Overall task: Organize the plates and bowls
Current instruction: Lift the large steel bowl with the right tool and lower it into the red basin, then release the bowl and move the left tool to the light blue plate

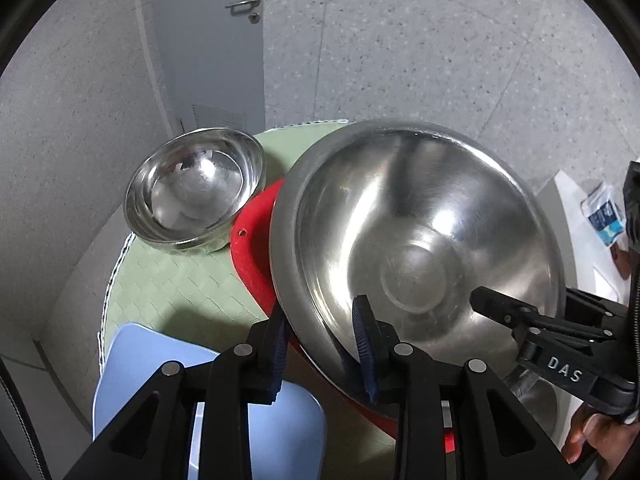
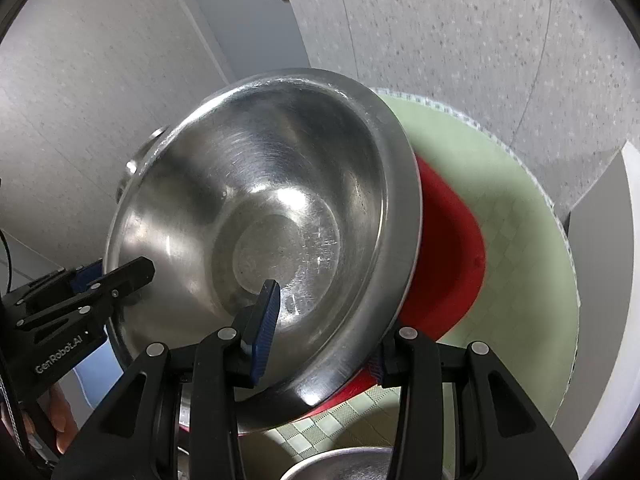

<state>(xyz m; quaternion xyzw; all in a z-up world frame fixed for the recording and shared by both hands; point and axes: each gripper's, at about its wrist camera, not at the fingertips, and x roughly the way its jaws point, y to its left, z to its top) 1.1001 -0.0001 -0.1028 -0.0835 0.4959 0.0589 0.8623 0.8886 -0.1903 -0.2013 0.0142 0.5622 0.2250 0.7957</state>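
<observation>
The left claw [image 1: 324, 344] is gripping the near rim of the large steel bowl [image 1: 420, 240] at lower centre, while the right claw [image 2: 320, 332] is clamping its opposite rim. The bowl is tilting over a red plate [image 1: 250, 256] on the green-matted worktop [image 1: 180, 292]; stacked smaller steel bowls [image 1: 196, 188] are sitting upper left.

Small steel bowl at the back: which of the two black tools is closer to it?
Left. The left gripper clamps the large bowl by the rim on the side facing the small bowl; the right gripper clamps the opposite rim, farther away.
</observation>
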